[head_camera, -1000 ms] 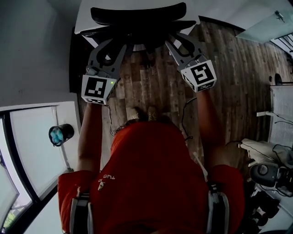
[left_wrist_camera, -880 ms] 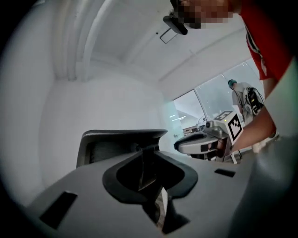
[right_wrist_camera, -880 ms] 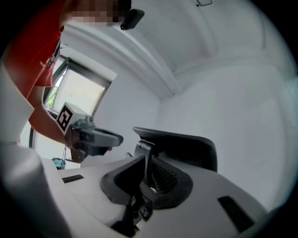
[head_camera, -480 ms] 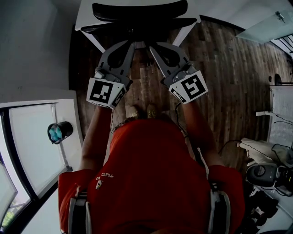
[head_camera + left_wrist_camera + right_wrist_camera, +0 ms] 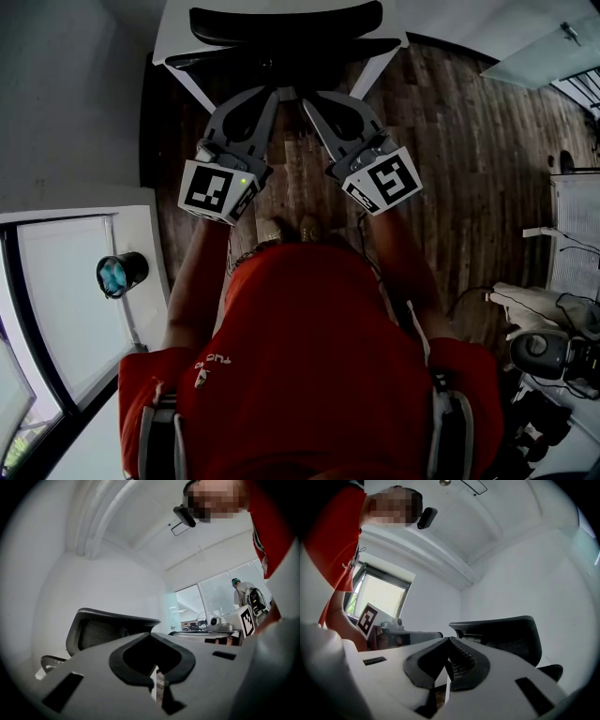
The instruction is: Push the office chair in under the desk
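The black office chair (image 5: 286, 21) stands at the top of the head view, its seat tucked between the white desk's legs (image 5: 193, 82). My left gripper (image 5: 272, 92) and right gripper (image 5: 307, 99) hover over the wooden floor just short of the chair, tips angled toward each other. Both are shut with nothing between the jaws, and neither touches the chair. The chair's mesh backrest (image 5: 112, 630) rises beyond the closed tips of the left gripper (image 5: 152, 637). From the other side, the backrest (image 5: 501, 632) shows past the right gripper (image 5: 449, 641).
A white ledge (image 5: 84, 281) at the left carries a small teal-and-black object (image 5: 122, 272). The person's shoes (image 5: 291, 230) stand on the wooden floor (image 5: 469, 141) behind the grippers. White devices and cables (image 5: 544, 347) crowd the right edge.
Both grippers have closed from open. They have drawn back a little from the chair and swung inward toward each other.
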`<state>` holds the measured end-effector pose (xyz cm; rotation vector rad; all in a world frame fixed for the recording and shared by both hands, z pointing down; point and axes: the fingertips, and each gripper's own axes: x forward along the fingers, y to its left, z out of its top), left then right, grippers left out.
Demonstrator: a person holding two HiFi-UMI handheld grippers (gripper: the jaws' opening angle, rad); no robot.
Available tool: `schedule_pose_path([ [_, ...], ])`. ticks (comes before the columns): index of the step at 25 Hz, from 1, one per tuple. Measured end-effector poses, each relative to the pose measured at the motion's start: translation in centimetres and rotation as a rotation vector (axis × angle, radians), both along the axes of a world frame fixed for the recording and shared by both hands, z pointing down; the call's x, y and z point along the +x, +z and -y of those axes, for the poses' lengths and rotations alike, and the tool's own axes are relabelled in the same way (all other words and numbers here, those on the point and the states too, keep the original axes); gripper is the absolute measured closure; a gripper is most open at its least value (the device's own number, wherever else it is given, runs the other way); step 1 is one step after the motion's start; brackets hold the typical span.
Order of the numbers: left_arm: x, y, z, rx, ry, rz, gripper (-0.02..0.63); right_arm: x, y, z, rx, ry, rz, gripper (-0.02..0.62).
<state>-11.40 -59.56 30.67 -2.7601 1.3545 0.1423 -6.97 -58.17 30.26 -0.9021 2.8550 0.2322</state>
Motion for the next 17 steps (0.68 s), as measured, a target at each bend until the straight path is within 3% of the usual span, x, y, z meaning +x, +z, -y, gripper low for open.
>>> schedule_pose_path([
  [17, -0.11, 0.24, 0.13, -0.001, 0.009, -0.002, 0.597, 0.09, 0.12, 0.27, -0.003, -0.001, -0.011, 0.571],
])
